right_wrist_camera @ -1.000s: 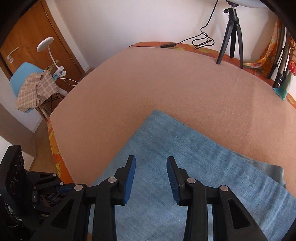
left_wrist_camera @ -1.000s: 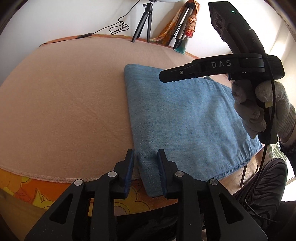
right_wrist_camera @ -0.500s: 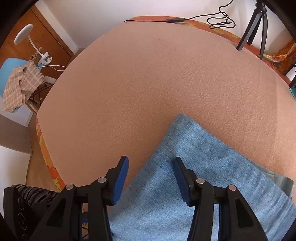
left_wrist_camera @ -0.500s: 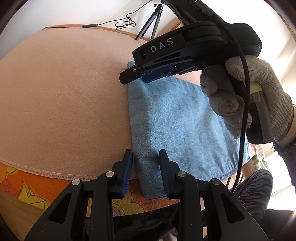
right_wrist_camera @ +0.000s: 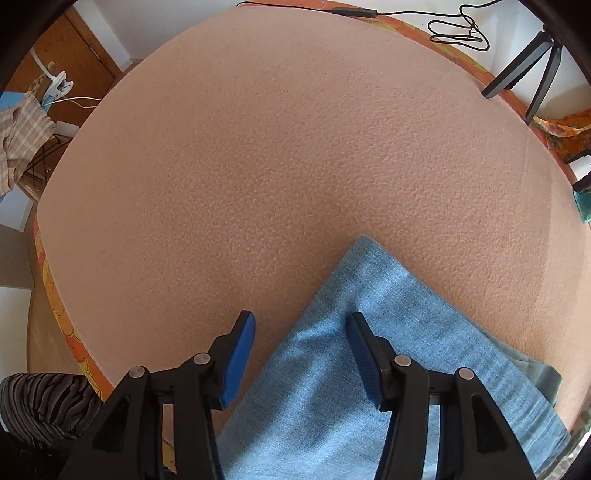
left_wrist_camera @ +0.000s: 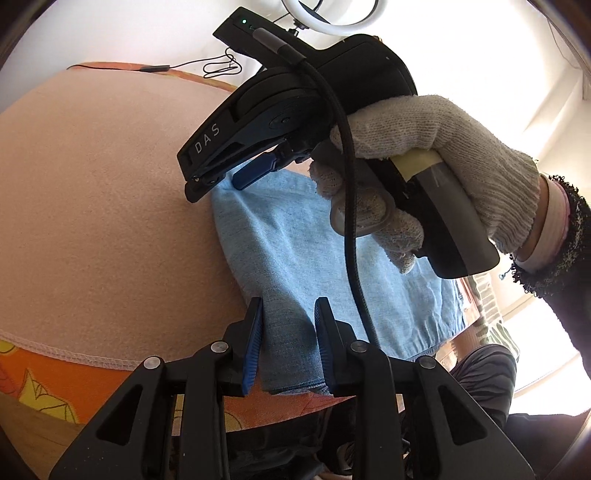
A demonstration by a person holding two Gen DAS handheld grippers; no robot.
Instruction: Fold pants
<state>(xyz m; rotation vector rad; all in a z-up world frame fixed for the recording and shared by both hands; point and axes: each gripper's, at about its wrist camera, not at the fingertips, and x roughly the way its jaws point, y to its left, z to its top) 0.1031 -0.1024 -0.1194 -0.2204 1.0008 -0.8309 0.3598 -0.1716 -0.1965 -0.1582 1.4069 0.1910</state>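
Folded light-blue denim pants (left_wrist_camera: 295,258) lie on a peach cloth-covered table (left_wrist_camera: 92,221). My left gripper (left_wrist_camera: 288,332) is open and straddles the near corner of the pants at the table's front edge. My right gripper (right_wrist_camera: 301,347) is open, low over the far folded corner of the pants (right_wrist_camera: 369,332), with that edge between its jaws. In the left wrist view the right gripper (left_wrist_camera: 221,181) shows from the side, held by a gloved hand (left_wrist_camera: 424,155), with its tips at the far corner.
A black tripod (right_wrist_camera: 524,70) and a looped cable (right_wrist_camera: 458,29) stand at the table's far edge. An orange patterned cloth (left_wrist_camera: 44,373) hangs under the peach cover. A chair with checked fabric (right_wrist_camera: 22,136) stands left of the table.
My right gripper has moved forward and down over the pants to their far folded corner and opened wider. My left gripper has stayed at the near corner, tilting a little.
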